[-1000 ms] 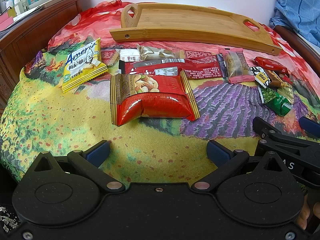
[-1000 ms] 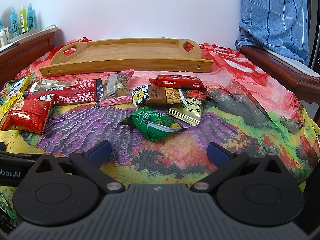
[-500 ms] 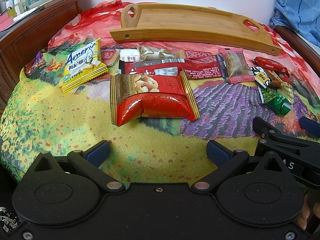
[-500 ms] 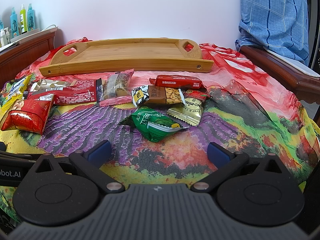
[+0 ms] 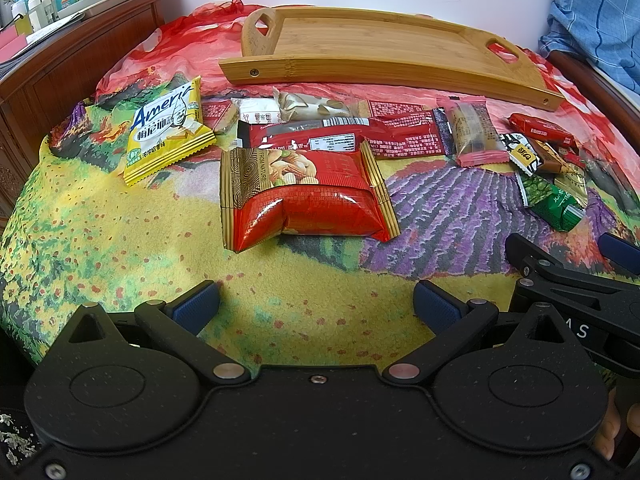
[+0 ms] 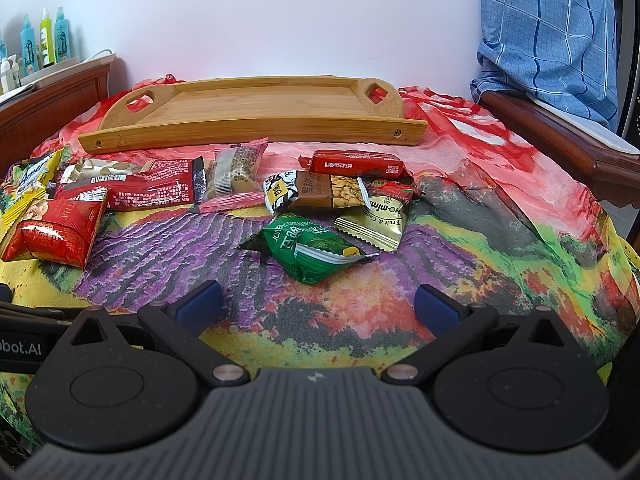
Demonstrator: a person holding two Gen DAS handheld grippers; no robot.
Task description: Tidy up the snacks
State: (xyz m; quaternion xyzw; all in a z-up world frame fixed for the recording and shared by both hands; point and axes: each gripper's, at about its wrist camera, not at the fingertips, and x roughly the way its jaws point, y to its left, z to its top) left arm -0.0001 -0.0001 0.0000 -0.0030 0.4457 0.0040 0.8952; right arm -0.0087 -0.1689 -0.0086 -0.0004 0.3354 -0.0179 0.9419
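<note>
Snacks: a loose row of packets lies on the printed bedspread [image 5: 120, 240], none yet in the bamboo tray [image 6: 248, 136] behind them.
Nearest left: red nut pouch [image 5: 308, 200], flat, overlapping a long dark-red wrapper [image 5: 340, 140]; yellow wafer packet [image 5: 166, 136] apart to its left.
Nearest right: green pea packet [image 6: 312, 252], its top edge touching a gold fruit-candy sachet [image 6: 372, 220] and a brown peanut bar [image 6: 316, 192].
Left gripper [image 5: 316, 304]: fingers spread wide, nothing between them, low over the bedspread just short of the red nut pouch.
Right gripper [image 6: 318, 304]: equally wide apart and empty, just short of the green pea packet.
Step in hand: probably the start, lining up for first picks; the tray looks bare.
Next move: each gripper likely goes forward and down, and pinches a puffy pouch across its body or a crimped edge, lifting clear of overlapped neighbours.
Risk: slippery foil could slide out or drag the sachet along.
</note>
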